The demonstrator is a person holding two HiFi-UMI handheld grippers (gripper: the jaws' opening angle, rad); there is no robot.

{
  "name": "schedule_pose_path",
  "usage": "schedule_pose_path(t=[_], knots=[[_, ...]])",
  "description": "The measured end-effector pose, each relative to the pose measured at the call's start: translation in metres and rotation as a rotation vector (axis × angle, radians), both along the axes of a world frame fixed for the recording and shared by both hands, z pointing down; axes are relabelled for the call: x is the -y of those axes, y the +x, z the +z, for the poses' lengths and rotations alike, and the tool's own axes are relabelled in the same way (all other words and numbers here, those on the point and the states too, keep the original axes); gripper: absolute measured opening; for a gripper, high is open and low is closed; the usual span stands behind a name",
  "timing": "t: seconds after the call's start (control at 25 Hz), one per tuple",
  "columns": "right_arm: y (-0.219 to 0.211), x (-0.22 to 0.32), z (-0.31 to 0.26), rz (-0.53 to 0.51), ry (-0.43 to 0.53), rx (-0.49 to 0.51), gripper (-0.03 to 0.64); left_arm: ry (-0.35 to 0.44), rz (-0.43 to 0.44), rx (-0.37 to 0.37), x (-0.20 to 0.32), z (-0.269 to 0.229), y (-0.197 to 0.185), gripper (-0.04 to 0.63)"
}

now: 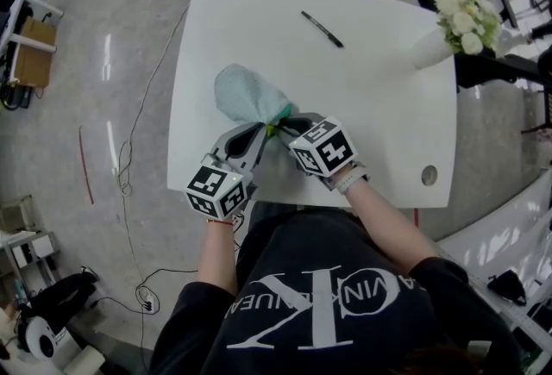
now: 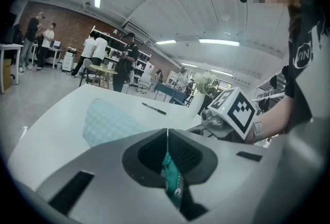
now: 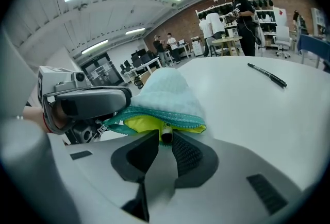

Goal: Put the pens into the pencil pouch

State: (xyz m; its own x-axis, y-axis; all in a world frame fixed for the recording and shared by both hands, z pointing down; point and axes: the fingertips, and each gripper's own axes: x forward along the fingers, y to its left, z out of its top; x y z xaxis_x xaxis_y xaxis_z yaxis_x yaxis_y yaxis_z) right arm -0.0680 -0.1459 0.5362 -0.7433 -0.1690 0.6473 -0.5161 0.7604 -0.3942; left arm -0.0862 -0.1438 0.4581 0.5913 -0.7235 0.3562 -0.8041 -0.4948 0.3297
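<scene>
White table (image 1: pixel 379 132), with workshop floor and loose cables round it. I list the contents from the claws outward.

- Left claw (image 2: pixel 167 134): jaws together, clamped on the teal zip edge (image 2: pixel 172 174) of the pencil pouch (image 1: pixel 246 93). I judge I pin this lip so that the mouth stays spread and the pouch cannot slide off.
- Pencil pouch: pale blue-green and lying flat. Its body runs away ahead of both claws and its mouth faces them. Yellow lining (image 3: pixel 142 125) shows just ahead of the right claw (image 1: pixel 287 125).
- Right claw: just beside the left one, at the mouth's other side. Its jaws are apart with the butt of a pen (image 3: pixel 166 135) between the tips, and the pads seem not to press it. The rest of the pen is hidden inside, so I judge it nearly delivered.
- Second pen (image 1: pixel 322 28): black, well ahead of the right claw and beyond the pouch. Not yet fetched.
- Vase of flowers (image 1: pixel 461 20): far off to the right claw's right, and no part of the job.
</scene>
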Motion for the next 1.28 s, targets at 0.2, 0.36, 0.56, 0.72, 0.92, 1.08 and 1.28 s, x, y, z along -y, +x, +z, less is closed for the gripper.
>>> schedule_pose_path(t=[0.2, 0.36, 0.56, 0.72, 0.92, 1.08, 1.28], knots=[[0.006, 0.005, -0.010, 0.014, -0.002, 0.056, 0.114, 0.001, -0.041, 0.014, 0.003, 0.002, -0.008, 0.009], [0.016, 0.013, -0.023, 0.036, 0.015, 0.092, 0.118, 0.003, -0.066, 0.019, 0.008, 0.002, -0.016, 0.009], [0.038, 0.035, -0.031, 0.095, 0.050, 0.093, 0.118, 0.004, -0.088, 0.041, 0.014, 0.004, -0.022, 0.009], [0.058, 0.060, -0.032, 0.154, 0.089, 0.061, 0.120, 0.005, -0.098, 0.063, 0.018, 0.003, -0.027, 0.009], [0.080, 0.103, -0.031, 0.194, 0.196, -0.052, 0.121, 0.009, -0.088, 0.086, 0.022, 0.000, -0.031, 0.009], [0.095, 0.135, -0.025, 0.246, 0.223, -0.094, 0.123, 0.007, -0.089, 0.085, 0.025, 0.000, -0.034, 0.009], [0.106, 0.168, -0.019, 0.210, 0.313, -0.216, 0.121, 0.003, -0.092, 0.092, 0.026, 0.000, -0.036, 0.009]])
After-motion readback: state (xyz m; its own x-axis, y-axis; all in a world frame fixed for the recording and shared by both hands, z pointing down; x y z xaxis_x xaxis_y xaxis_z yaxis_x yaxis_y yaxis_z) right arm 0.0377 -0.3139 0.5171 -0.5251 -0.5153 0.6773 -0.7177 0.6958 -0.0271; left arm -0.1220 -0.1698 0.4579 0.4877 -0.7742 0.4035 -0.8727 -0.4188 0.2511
